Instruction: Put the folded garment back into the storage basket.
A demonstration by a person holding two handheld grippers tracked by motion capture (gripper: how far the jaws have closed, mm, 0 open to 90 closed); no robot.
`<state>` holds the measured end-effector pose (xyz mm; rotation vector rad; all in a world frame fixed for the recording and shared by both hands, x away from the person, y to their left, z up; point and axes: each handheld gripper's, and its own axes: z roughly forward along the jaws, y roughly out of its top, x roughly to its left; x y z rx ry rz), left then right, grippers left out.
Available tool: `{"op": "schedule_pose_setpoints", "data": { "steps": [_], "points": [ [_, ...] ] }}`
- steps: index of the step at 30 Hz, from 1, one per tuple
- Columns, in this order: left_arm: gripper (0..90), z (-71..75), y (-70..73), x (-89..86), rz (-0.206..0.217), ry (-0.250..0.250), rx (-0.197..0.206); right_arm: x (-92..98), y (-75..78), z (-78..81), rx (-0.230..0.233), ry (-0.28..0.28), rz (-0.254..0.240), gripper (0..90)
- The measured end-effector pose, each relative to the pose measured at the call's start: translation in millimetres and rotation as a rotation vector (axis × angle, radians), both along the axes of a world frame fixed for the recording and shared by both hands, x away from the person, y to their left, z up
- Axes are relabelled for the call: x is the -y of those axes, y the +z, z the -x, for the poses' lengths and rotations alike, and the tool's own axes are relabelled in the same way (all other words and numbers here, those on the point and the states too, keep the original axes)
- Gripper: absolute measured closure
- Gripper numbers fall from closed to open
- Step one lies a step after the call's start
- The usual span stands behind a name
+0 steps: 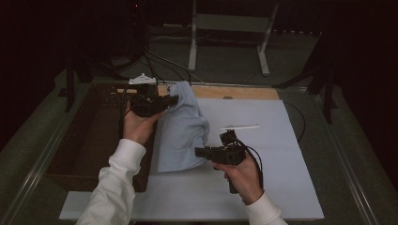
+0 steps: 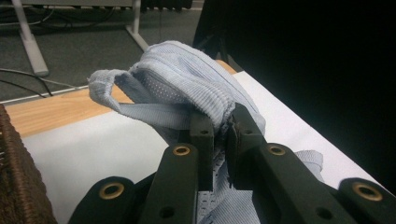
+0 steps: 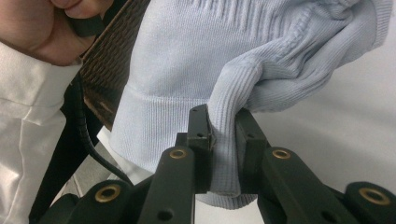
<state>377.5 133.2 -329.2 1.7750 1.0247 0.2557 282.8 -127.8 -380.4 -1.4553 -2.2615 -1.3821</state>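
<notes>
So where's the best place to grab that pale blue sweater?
By its ribbed edges, from either side. The left gripper pinches a bunched fold of the sweater at its far end, the right gripper a ribbed fold near the hem; thin folds fit between the jaws.

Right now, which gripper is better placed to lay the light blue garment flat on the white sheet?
Probably the right gripper: it grips the garment low over the white sheet; the left gripper holds the far end.

Showing no readable text, label, brand, number or sign anywhere.
</notes>
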Motion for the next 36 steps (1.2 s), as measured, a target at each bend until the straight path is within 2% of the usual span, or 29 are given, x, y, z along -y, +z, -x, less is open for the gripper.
{"op": "schedule_pose_setpoints", "data": {
  "steps": [14, 17, 36],
  "points": [
    [83.2, -2.4, 3.8, -11.4, -0.003, 0.019, 0.0, -14.4, 2.1, -6.7, -0.004, 0.004, -0.014, 80.6],
    [83.2, -2.9, 5.5, -15.0, 0.013, 0.02, 0.0, -18.9, 5.4, -9.4, 0.005, -0.004, -0.011, 80.6],
    [83.2, -8.2, 6.7, -26.5, 0.026, 0.049, -0.005, -45.9, 11.1, -25.7, 0.015, -0.01, -0.021, 80.6]
  ]
}}
